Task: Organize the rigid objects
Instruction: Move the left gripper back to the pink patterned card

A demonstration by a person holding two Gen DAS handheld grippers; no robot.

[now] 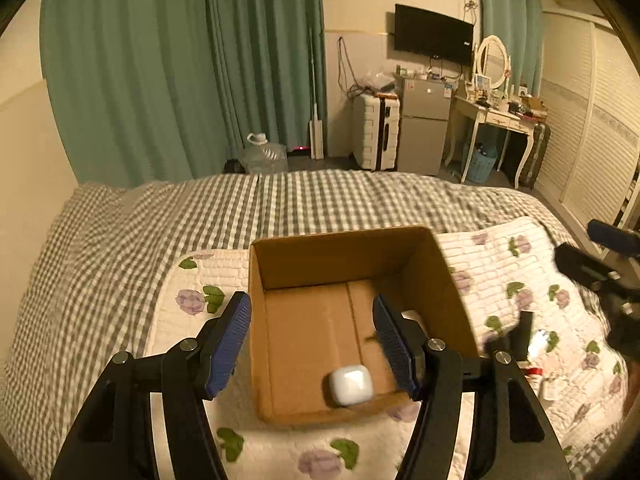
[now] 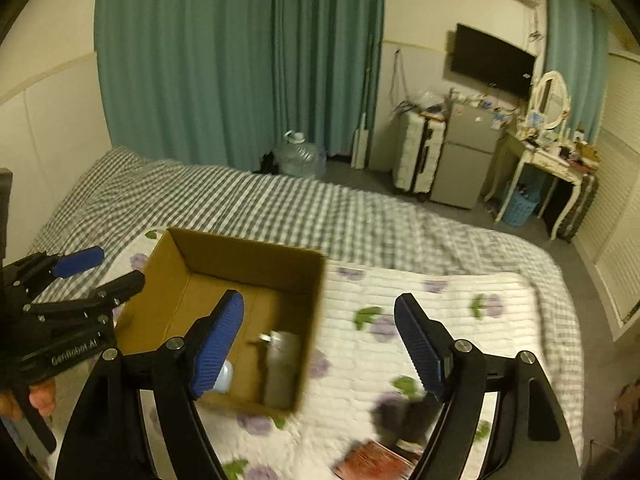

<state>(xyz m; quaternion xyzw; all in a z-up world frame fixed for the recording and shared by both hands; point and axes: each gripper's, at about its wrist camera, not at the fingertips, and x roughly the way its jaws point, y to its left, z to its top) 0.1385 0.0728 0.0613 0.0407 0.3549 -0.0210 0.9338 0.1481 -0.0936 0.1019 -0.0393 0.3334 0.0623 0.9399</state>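
An open cardboard box (image 1: 432, 280) stands on a floral quilt on the bed. A white earbud case (image 1: 351, 384) lies inside it near the front wall. My left gripper (image 1: 312, 340) is open and empty, straddling the box's left wall above the case. In the right wrist view the box (image 2: 256, 264) also holds a blurred grey metallic object (image 2: 282, 364), and the white case (image 2: 225, 376) peeks from behind a finger. My right gripper (image 2: 320, 344) is open and empty over the box's right wall. A blurred dark object (image 2: 404, 412) and a red-brown flat item (image 2: 372, 460) lie on the quilt below it.
The floral quilt (image 1: 520, 280) lies on a grey checked bedspread (image 1: 160, 220). Small items (image 1: 538, 344) sit on the quilt right of the box. Beyond the bed are green curtains, a water jug (image 1: 264, 154), a suitcase, a small fridge and a dressing table.
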